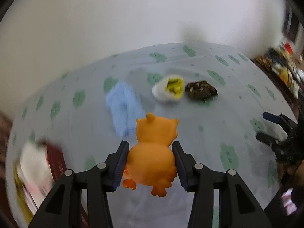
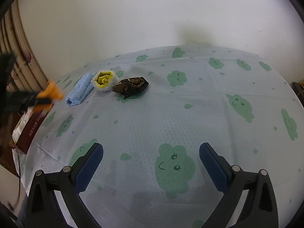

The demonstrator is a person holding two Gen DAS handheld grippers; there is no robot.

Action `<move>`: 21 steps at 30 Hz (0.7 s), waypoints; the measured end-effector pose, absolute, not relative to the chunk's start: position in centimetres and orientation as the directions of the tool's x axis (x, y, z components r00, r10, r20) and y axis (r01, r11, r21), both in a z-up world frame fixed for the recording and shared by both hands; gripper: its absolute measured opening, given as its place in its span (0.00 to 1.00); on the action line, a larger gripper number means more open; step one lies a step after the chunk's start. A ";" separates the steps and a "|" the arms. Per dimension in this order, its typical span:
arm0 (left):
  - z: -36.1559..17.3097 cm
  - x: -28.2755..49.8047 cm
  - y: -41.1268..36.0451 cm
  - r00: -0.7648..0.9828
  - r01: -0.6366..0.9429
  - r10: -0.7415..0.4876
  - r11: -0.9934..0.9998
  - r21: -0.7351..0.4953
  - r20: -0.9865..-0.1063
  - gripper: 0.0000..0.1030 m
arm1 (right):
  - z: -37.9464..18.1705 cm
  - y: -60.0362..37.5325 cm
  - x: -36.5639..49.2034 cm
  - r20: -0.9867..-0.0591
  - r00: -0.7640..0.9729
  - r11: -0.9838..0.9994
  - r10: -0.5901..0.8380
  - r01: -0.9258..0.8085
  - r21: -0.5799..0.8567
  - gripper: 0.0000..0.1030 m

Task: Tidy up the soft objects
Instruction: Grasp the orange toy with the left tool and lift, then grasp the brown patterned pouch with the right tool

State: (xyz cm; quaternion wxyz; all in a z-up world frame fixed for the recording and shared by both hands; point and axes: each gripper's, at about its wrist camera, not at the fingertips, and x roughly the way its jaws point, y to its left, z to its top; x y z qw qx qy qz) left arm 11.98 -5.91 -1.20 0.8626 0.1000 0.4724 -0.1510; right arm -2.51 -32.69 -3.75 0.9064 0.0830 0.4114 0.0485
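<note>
A soft orange owl-like toy [image 1: 155,131] sits between the blue pads of my left gripper [image 1: 150,143], which is shut on its round body above the cloth. In the right wrist view that gripper [image 2: 40,100] and the toy [image 2: 51,92] are a blur at the left edge. On the cloth beyond lie a rolled light-blue towel [image 1: 124,108] [image 2: 79,89], a white fluffy piece with a yellow centre [image 1: 170,90] [image 2: 104,80] and a dark brown patterned pouch [image 1: 200,90] [image 2: 131,85], side by side. My right gripper [image 2: 151,152] [image 1: 263,126] hovers open over the near cloth, nothing between its fingers.
A pale tablecloth with green cloud faces [image 2: 171,114] covers the surface up to a white wall. A dark red box [image 2: 32,129] and white bags sit off the left edge. A striped curtain [image 2: 24,62] hangs at the left. Blurred clutter [image 1: 281,68] lies far right.
</note>
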 end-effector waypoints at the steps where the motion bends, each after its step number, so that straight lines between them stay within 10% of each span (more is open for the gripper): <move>1: -1.7 10.6 -5.6 0.514 0.333 -0.166 0.943 0.017 -0.841 0.47 | -3.8 -32.6 -2.4 -0.740 0.655 0.982 0.152 -0.018 0.187 0.98; 21: -4.3 3.0 -3.9 0.543 0.182 -0.166 0.980 -0.078 -0.823 0.48 | -2.1 -28.5 9.7 -0.792 0.558 0.938 0.246 -0.342 0.051 0.92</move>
